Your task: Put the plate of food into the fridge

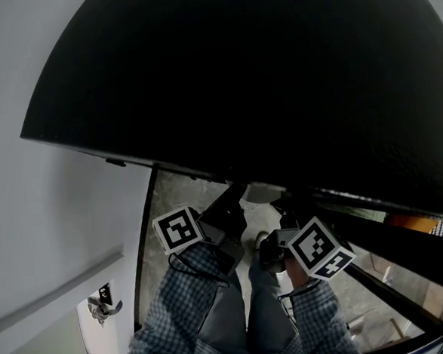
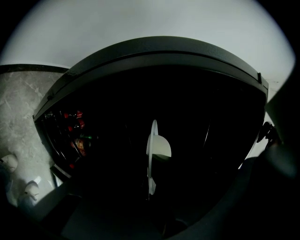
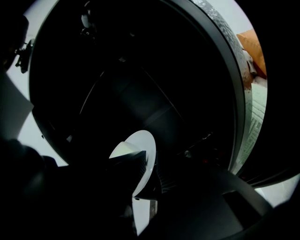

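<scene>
A white plate (image 2: 152, 157) shows edge-on in the left gripper view, in front of the fridge's (image 2: 168, 93) dark inside. The same plate (image 3: 142, 157) appears in the right gripper view with a ribbed finger on each face of its rim, so my right gripper (image 3: 140, 180) is shut on it. My left gripper (image 2: 152, 187) is nearly lost in shadow; a dark finger overlaps the plate's right face. From the head view both grippers, left (image 1: 231, 203) and right (image 1: 283, 210), reach under the black fridge (image 1: 237, 80) to a pale plate (image 1: 263, 194). No food is visible on it.
Red-capped bottles (image 2: 74, 123) sit in a door rack at the left of the fridge opening. An orange object (image 3: 253, 49) lies beyond the fridge's right edge. Grey stone floor (image 1: 176, 192) and a white wall (image 1: 49, 200) lie left; a black frame (image 1: 392, 236) runs at the right.
</scene>
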